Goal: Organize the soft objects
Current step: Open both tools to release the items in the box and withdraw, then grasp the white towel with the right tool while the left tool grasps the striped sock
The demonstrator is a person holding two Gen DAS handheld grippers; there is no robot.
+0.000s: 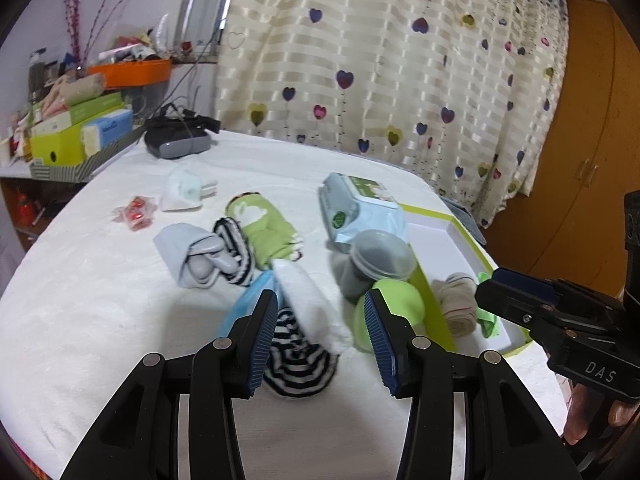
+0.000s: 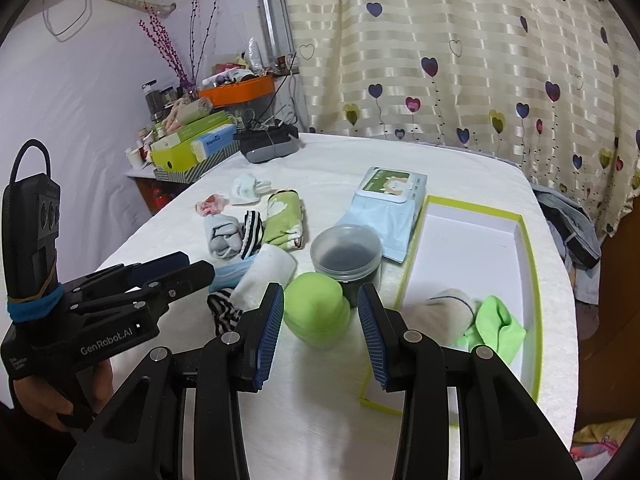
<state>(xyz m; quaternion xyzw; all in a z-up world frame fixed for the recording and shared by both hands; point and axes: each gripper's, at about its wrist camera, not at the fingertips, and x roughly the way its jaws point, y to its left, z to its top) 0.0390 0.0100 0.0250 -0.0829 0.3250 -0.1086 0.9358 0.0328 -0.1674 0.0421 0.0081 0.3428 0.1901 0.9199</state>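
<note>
Over the white surface [image 2: 360,420] we tilt both claws downward: left claw [image 1: 322,336] apart above striped cloth [image 1: 298,364], right claw [image 2: 320,332] apart around nothing, marked "DAS"; left reads "GenRobot.AI".

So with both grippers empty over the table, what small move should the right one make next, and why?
Probably ease the right gripper forward around the lime-green rolled sock and close. Its fingers stand open on either side of the sock, nothing is held, and the green-rimmed box beside it already holds two soft pieces.
</note>
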